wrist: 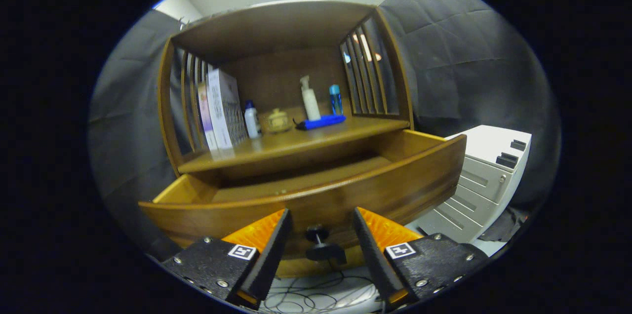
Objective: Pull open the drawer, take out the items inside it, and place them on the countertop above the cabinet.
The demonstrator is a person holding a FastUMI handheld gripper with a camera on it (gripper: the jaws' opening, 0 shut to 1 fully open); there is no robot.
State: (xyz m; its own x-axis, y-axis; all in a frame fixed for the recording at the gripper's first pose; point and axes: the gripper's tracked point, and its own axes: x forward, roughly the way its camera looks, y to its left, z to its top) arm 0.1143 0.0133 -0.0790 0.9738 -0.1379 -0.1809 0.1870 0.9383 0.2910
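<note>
The hand-held gripper point(320, 235) stands wide apart, its fingers point(276, 240) flanking the dark knob point(318, 236) of the pulled-out drawer point(345, 195) without touching it. Bottles point(310, 99) and a blue item point(321, 122) sit on the worktop point(306, 141) above.

We see the wooden drawer point(316, 190) pulled open below the tabletop point(306, 138), its dark knob point(320, 241) at twelve o'clock from the spread gripper point(320, 235); a blue item point(321, 122) lies on the tabletop.
</note>
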